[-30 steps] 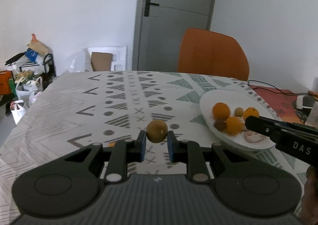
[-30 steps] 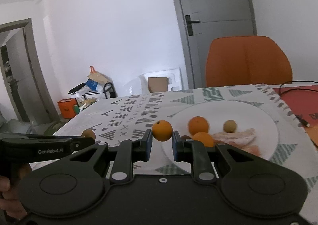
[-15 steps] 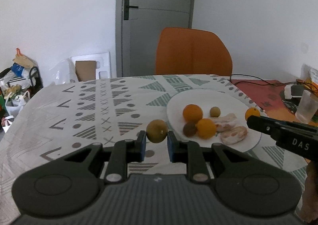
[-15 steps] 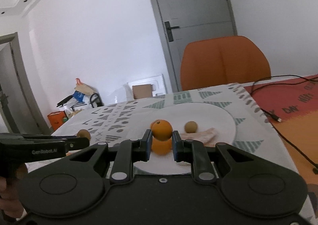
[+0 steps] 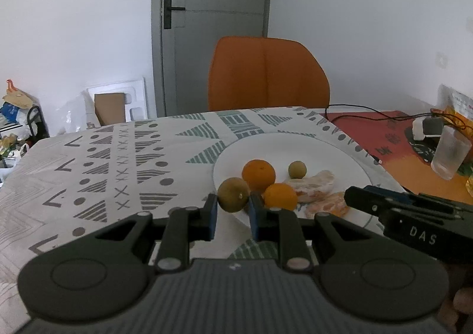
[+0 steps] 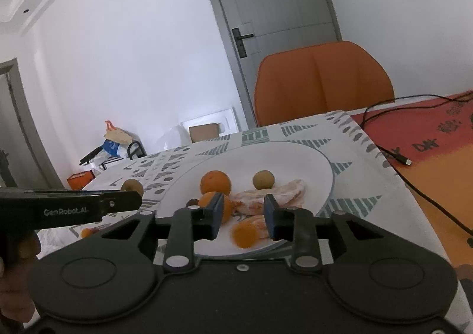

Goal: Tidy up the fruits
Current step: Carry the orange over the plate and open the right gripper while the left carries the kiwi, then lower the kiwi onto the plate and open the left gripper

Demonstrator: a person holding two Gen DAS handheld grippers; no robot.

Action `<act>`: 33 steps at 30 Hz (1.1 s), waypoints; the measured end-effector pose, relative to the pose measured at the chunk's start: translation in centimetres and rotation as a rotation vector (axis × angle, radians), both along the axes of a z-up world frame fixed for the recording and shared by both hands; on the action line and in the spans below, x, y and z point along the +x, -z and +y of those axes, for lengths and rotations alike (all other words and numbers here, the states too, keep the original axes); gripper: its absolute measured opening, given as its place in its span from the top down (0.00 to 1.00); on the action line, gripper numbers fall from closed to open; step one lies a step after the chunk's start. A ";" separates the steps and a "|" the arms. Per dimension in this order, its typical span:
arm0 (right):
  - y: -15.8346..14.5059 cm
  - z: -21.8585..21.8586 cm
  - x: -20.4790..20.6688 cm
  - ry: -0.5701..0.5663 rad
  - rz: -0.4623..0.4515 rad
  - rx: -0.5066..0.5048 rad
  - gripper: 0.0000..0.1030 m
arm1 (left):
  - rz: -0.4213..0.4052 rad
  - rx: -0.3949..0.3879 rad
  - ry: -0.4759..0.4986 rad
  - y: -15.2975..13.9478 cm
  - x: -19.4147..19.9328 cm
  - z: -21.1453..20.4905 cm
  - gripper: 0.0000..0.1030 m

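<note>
Orange fruit now loose below just-opened right claw, over plate; left claw still clamps brown-green fruit.

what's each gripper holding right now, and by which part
Left gripper is shut on the greenish-brown fruit, pads on its two sides. Right gripper holds nothing: its jaws have just been opening, and the small orange is dropping free between them.

White walls, a grey door and an orange chair stand beyond the jaws, bags far left.
</note>
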State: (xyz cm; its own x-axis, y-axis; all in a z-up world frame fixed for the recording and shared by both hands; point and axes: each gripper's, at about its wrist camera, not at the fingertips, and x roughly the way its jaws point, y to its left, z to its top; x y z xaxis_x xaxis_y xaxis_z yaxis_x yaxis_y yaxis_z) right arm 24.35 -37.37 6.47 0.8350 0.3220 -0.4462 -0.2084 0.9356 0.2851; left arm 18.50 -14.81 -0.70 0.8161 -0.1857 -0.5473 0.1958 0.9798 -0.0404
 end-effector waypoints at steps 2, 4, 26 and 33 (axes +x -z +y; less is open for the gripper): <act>0.2 -0.5 0.1 0.028 0.006 0.001 0.70 | 0.003 0.000 0.007 0.1 0.2 -0.3 0.80; 0.3 -1.0 0.1 0.049 0.016 0.017 0.70 | 0.004 -0.003 0.015 0.2 0.4 -0.7 0.80; 0.7 -0.2 0.4 0.032 0.046 0.015 0.68 | 0.002 0.000 -0.004 -0.6 -0.8 0.8 0.58; 0.0 1.1 -0.2 0.017 0.035 -0.008 0.53 | -0.006 0.000 -0.063 -0.9 -1.5 3.5 0.41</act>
State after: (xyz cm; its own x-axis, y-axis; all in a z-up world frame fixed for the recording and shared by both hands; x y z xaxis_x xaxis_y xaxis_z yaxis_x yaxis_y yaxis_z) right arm 24.11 -36.28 6.52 0.8245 0.3042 -0.4772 -0.1824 0.9411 0.2847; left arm 17.01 -11.33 0.23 0.8293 -0.1335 -0.5426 0.1339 0.9902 -0.0389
